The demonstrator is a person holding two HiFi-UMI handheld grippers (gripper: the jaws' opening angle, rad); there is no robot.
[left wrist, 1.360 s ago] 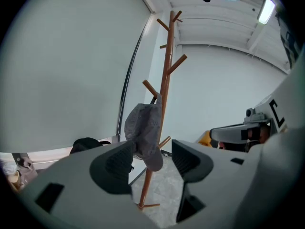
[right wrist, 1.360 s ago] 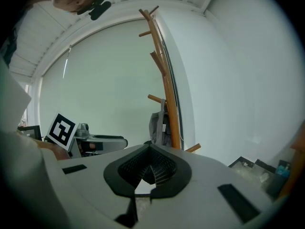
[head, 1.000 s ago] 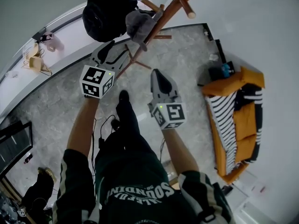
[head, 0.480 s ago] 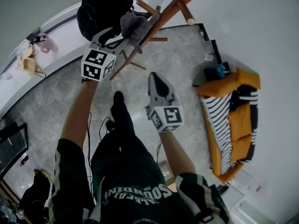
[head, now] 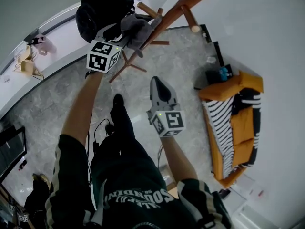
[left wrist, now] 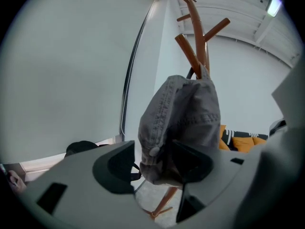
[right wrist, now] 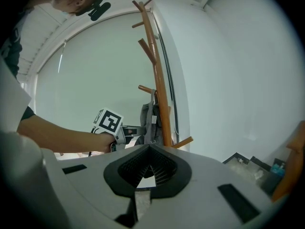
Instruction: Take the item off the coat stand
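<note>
The left gripper (left wrist: 151, 162) is up at the coat stand (right wrist: 159, 80). Its jaws are wide open, and the bottom of the gray cloth thing (left wrist: 183, 113) sits between them. It is not held yet. The right gripper (right wrist: 147, 168) is lower down and well away from the stand. Its jaws are shut and hold nothing.

The gray cloth thing hangs from a peg on the side of the stand's pole, next to a black bag (head: 100, 13). It hangs straight down, so it is long from top to bottom. Its top is hooked on the peg and its bottom points at the floor.

To do this well, I think the left gripper should push in a bit more and close on a thick part of the cloth. Then it should lift up along the peg, not pull sideways, or the stand may tip.
</note>
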